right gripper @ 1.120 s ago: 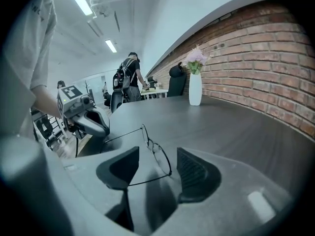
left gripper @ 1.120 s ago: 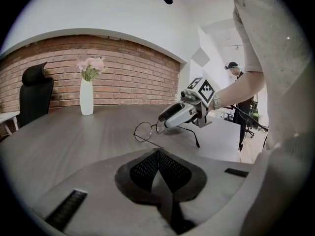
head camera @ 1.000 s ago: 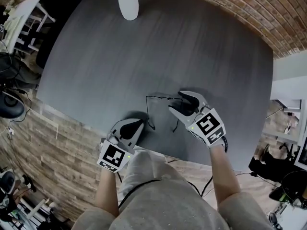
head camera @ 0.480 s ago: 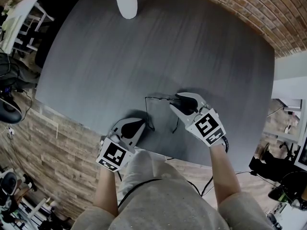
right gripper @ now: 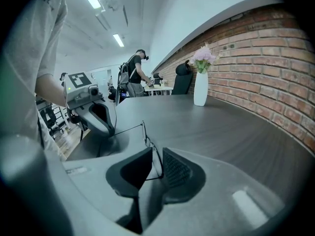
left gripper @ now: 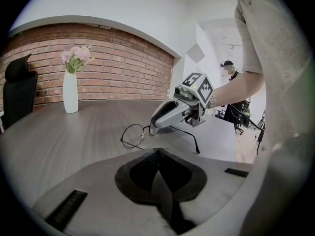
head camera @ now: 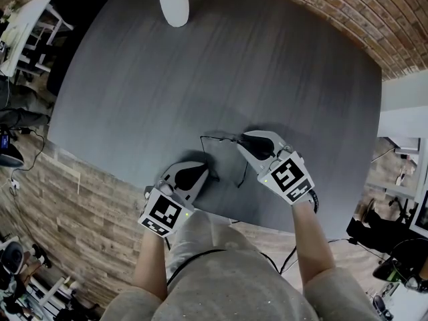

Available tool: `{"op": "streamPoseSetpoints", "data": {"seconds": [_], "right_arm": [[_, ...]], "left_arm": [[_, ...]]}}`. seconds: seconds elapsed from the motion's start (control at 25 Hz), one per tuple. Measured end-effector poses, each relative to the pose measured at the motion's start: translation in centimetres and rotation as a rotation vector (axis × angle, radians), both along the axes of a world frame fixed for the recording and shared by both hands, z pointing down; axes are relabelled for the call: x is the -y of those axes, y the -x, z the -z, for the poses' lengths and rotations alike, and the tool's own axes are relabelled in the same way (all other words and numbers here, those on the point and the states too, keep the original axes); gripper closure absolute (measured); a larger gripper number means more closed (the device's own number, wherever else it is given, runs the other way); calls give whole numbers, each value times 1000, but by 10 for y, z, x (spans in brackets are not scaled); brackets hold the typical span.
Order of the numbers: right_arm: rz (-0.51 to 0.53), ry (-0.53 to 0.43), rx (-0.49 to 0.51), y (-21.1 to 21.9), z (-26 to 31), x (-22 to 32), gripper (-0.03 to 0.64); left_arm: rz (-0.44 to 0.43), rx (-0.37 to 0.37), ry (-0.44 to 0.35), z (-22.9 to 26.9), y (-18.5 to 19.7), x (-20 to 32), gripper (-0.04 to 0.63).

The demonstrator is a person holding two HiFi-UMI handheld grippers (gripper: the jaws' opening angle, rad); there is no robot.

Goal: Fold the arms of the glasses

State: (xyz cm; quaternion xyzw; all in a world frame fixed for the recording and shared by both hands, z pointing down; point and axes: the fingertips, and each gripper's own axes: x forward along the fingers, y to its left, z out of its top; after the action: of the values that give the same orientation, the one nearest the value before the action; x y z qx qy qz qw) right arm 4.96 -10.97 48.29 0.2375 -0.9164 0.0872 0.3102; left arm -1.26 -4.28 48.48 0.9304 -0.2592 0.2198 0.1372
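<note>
Thin black wire glasses (head camera: 215, 146) lie on the dark grey round table (head camera: 200, 72) with both arms unfolded toward the near edge. My right gripper (head camera: 246, 144) reaches in from the right, and its jaws are closing. In the right gripper view a lens rim of the glasses (right gripper: 149, 140) stands between the two pads, with a narrow gap still showing. My left gripper (head camera: 199, 173) rests shut and empty near the table's front edge, close to the tip of the left arm. The left gripper view shows the glasses (left gripper: 133, 134) ahead, with the right gripper (left gripper: 158, 123) over them.
A white vase (head camera: 174, 7) with pink flowers stands at the table's far side. The table's front edge runs just under both grippers. A brick wall (head camera: 321, 12) curves behind the table. A person (right gripper: 136, 72) and chairs are far off in the background.
The right gripper's jaws have narrowed from wide apart to close around the lens rim. The left gripper has edged slightly right toward the glasses. The glasses lie as before.
</note>
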Motion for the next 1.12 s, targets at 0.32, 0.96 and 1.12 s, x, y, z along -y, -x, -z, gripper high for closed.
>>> {"op": "streamPoseSetpoints", "data": {"seconds": [0.32,0.96,1.12], "right_arm": [[20,-6,-2,3,0,-1,569],[71,-21,-26,10,-4,-3,606],[65,-19,-24,11,-4,-3,607]], "left_arm": [[5,-13,-13,2,-11,18,597],[73,28,-10,-2,-28,59,597],[80,52,-15,-1,-34,67,597]]}}
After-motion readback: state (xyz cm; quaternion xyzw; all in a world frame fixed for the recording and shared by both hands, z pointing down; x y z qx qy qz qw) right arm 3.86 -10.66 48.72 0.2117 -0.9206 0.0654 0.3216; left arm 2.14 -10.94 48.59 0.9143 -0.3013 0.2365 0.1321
